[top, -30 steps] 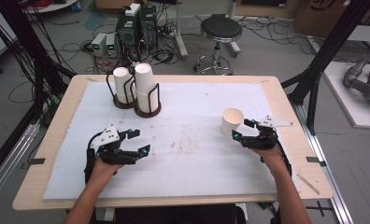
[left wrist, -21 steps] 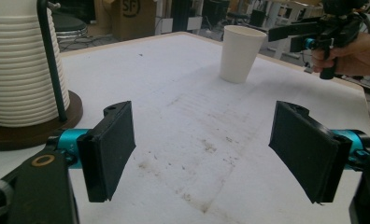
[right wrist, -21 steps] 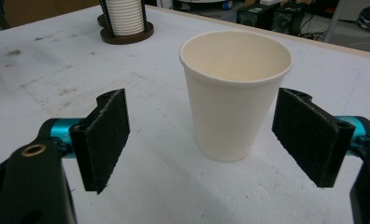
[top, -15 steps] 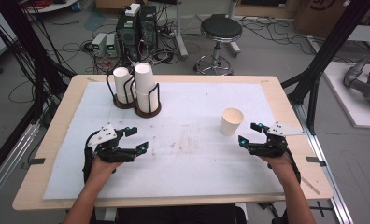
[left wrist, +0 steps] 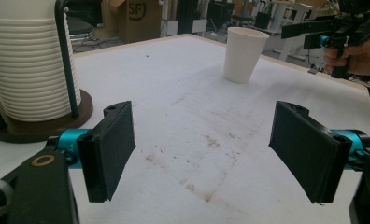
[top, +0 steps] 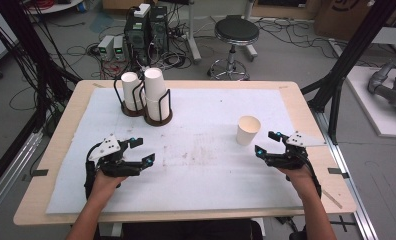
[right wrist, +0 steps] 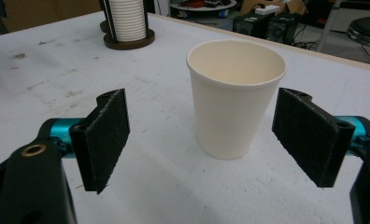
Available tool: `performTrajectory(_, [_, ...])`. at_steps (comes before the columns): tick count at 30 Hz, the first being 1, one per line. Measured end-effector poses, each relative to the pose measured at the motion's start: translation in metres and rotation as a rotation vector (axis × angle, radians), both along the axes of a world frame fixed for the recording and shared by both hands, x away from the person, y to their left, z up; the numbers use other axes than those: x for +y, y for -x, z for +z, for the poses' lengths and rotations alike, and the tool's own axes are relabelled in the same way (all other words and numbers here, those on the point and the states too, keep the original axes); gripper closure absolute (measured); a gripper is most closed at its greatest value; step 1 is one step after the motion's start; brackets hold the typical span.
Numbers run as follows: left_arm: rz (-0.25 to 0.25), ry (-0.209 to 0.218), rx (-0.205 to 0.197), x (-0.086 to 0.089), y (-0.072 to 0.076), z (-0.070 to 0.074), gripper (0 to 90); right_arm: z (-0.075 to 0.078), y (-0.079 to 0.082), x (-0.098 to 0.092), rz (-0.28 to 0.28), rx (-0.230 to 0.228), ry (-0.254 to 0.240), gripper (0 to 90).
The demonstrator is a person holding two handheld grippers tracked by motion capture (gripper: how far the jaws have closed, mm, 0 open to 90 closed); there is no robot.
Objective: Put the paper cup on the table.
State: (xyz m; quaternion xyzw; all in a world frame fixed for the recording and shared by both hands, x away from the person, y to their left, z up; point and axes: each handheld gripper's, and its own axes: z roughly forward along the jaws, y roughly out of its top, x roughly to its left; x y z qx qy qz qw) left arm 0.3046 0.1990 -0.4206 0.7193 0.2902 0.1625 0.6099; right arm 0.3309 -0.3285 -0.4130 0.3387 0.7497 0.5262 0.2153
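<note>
Right gripper (right wrist: 199,140) jaws wide apart, empty, paper cup (right wrist: 236,95) upright just ahead between them, untouched, left gripper (top: 136,151) open, empty, cup stacks in holder (top: 156,97) beyond it, "SF" carton (left wrist: 135,14) behind tabletop (top: 206,115).

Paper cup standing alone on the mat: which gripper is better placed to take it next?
Right. The right gripper sits just beside the paper cup, open, facing it. The left gripper is far across the mat.

Two stacks of white cups (top: 155,95) stand in dark wire holders (top: 158,119) at about eleven o'clock on the white mat (top: 211,175) (stained near its middle). A black stool (top: 232,31) sits beyond the table at twelve.
</note>
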Motion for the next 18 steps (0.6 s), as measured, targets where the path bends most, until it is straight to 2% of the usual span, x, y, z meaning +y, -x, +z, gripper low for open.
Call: performTrajectory(18, [0.005,0.005,0.006,0.0018,-0.0017,-0.0027,22.1,-0.0018,0.0001,-0.0055,-0.014,0.004,0.005,19.5])
